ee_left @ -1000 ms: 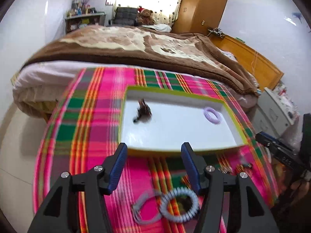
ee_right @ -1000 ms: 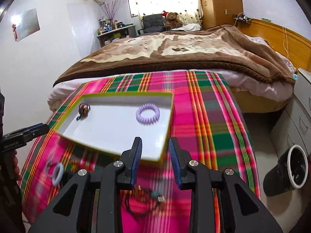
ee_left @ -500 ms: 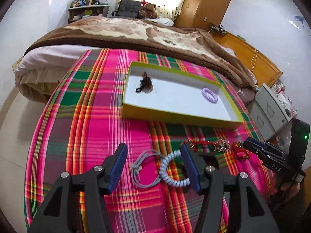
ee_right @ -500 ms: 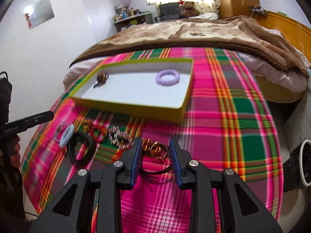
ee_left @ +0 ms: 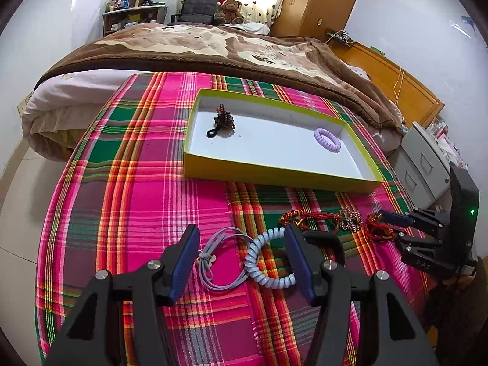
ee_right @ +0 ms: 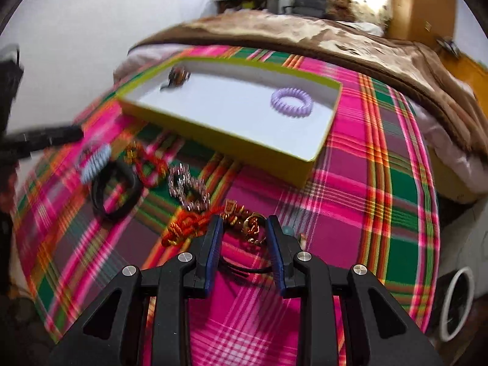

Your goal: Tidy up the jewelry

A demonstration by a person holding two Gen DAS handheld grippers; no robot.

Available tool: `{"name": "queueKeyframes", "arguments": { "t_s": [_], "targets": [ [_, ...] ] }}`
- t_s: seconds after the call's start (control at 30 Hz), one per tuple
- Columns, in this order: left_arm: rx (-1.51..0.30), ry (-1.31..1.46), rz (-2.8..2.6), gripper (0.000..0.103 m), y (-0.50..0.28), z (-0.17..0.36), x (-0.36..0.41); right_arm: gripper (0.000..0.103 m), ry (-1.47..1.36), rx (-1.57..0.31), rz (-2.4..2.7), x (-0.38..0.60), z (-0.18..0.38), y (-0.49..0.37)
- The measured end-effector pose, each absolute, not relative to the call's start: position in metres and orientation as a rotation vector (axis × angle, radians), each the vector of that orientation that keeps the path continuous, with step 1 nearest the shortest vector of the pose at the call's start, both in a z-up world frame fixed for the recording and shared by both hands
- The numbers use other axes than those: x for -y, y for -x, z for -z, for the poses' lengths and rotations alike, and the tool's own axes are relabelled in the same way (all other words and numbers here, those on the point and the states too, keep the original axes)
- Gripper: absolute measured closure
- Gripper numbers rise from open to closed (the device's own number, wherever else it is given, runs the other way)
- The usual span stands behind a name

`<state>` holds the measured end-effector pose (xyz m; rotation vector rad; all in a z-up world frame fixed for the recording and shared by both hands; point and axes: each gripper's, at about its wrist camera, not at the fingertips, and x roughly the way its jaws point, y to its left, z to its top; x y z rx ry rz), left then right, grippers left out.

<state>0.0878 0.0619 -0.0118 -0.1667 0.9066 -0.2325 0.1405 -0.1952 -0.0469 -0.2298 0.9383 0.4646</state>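
Observation:
A yellow-green box (ee_left: 274,177) with a white floor lies on the plaid cloth. It holds a dark beaded piece (ee_left: 224,120) and a purple spiral tie (ee_left: 328,140). My left gripper (ee_left: 241,238) is open just above the cloth, with a grey elastic tie (ee_left: 219,256) and a pale-blue spiral tie (ee_left: 268,262) between its fingers, untouched. My right gripper (ee_right: 244,224) stands partly open over a gold charm bracelet (ee_right: 247,222), its pads not pressing on it. A red knotted cord (ee_right: 189,225), a rhinestone piece (ee_right: 189,190) and a black band (ee_right: 116,189) lie to its left.
The plaid cloth (ee_left: 146,158) covers the foot of a bed with a brown blanket (ee_left: 213,48). A grey drawer unit (ee_left: 427,158) stands at the right, and a round bin (ee_right: 457,299) sits on the floor. The box (ee_right: 213,125) lies beyond the loose pieces.
Both grippers have drawn back from the box and sunk toward the cloth. The loose jewelry has come into full view, and the right gripper has rolled over the gold bracelet.

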Motion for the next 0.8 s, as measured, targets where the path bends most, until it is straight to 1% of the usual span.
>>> {"name": "queueKeyframes", "arguments": {
  "t_s": [0.4, 0.43, 0.47, 0.53, 0.57, 0.73, 0.8],
  "targets": [
    [-0.931, 0.166, 0.236, 0.043, -0.091, 0.018, -0.056, 0.073, 0.191, -0.943, -0.446, 0.207, 0.046, -0.138],
    [-0.934, 0.165, 0.237, 0.043, -0.092, 0.019, -0.055, 0.077, 0.196, -0.943, -0.445, 0.206, 0.046, -0.138],
    [-0.936, 0.163, 0.234, 0.043, -0.092, 0.019, -0.055, 0.085, 0.201, -0.943, -0.439, 0.205, 0.046, -0.138],
    [-0.937, 0.164, 0.236, 0.043, -0.092, 0.020, -0.055, 0.089, 0.202, -0.938, -0.429, 0.207, 0.046, -0.137],
    [-0.938, 0.166, 0.236, 0.043, -0.092, 0.020, -0.056, 0.093, 0.199, -0.935, -0.427, 0.208, 0.045, -0.137],
    [-0.940, 0.167, 0.234, 0.043, -0.092, 0.020, -0.056, 0.095, 0.184, -0.915, -0.413, 0.211, 0.040, -0.133],
    [-0.940, 0.168, 0.236, 0.044, -0.091, 0.020, -0.056, 0.100, 0.188, -0.908, -0.412, 0.210, 0.038, -0.131]
  ]
}}
